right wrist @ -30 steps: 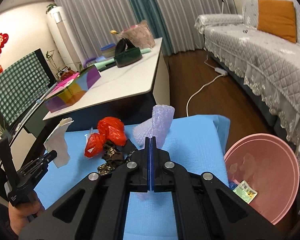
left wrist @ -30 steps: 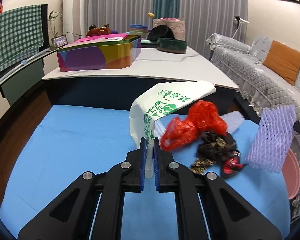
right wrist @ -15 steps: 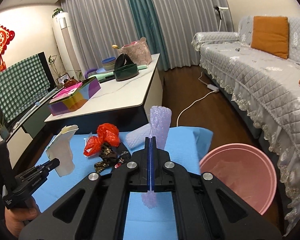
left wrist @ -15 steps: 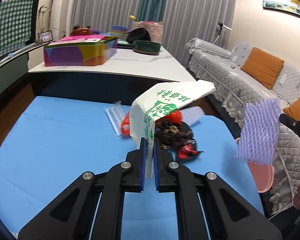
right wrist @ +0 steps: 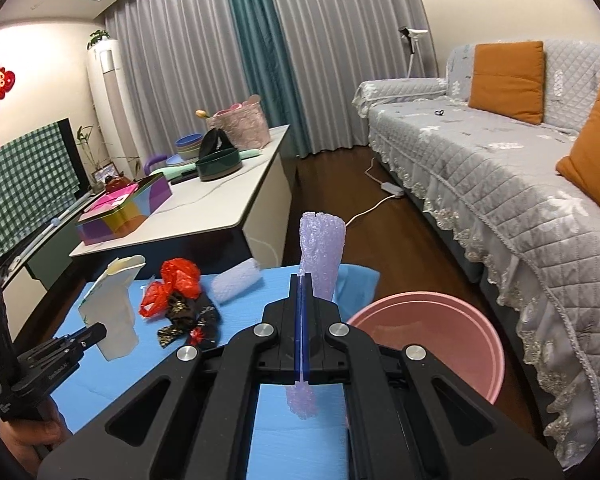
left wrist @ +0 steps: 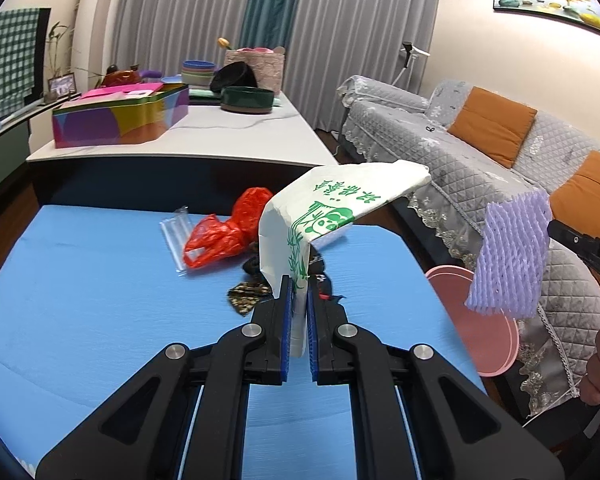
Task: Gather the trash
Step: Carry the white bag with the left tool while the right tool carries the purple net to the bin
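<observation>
My left gripper [left wrist: 298, 300] is shut on a white paper bag [left wrist: 320, 216] with green panda print, held above the blue table [left wrist: 80, 280]; the bag also shows in the right wrist view [right wrist: 112, 308]. My right gripper [right wrist: 301, 292] is shut on a purple foam net sleeve [right wrist: 322, 256], held above the table's right edge beside the pink basin [right wrist: 440, 340]; the sleeve also shows in the left wrist view [left wrist: 508, 256]. On the table lie a red plastic bag [left wrist: 228, 232], dark wrappers [right wrist: 188, 316], a clear plastic strip [left wrist: 176, 236] and a second foam sleeve [right wrist: 236, 284].
A white marble table [left wrist: 220, 132] behind holds a colourful tin box [left wrist: 120, 120], bowls and a basket. A grey sofa [right wrist: 500, 168] with orange cushions runs along the right. A white cable [right wrist: 372, 208] lies on the wooden floor.
Both grippers have risen and shifted right with their loads. The foam sleeve now hangs nearer the pink basin. The red bag and wrappers stay on the table.
</observation>
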`<state>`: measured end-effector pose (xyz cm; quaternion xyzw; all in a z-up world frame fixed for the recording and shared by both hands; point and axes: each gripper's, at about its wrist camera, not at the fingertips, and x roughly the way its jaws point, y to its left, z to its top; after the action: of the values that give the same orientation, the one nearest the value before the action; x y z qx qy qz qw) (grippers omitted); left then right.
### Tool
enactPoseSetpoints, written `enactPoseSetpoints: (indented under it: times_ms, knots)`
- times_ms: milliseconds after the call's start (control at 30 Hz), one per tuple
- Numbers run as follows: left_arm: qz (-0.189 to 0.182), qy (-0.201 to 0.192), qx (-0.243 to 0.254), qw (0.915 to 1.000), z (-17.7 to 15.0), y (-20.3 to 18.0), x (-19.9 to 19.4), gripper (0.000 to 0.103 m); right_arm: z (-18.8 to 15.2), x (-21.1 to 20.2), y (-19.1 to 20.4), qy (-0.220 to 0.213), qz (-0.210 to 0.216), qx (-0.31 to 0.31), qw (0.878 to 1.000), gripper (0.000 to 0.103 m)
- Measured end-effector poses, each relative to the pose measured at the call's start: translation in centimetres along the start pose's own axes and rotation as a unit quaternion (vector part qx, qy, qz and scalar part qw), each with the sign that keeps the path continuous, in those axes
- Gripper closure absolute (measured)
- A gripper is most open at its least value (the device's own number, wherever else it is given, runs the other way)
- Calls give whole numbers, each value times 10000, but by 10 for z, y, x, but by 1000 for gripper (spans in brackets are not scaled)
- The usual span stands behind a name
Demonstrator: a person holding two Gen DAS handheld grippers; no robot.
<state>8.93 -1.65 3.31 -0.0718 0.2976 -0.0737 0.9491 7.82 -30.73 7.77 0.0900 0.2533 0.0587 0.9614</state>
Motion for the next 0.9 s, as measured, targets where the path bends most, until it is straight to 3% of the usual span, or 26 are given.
enactPoseSetpoints:
  times_ms: [900]
  knots:
    - [-277,64,143,9995,-4,-27,10,96,0,-7,-24,-68,-260,32,9996,103]
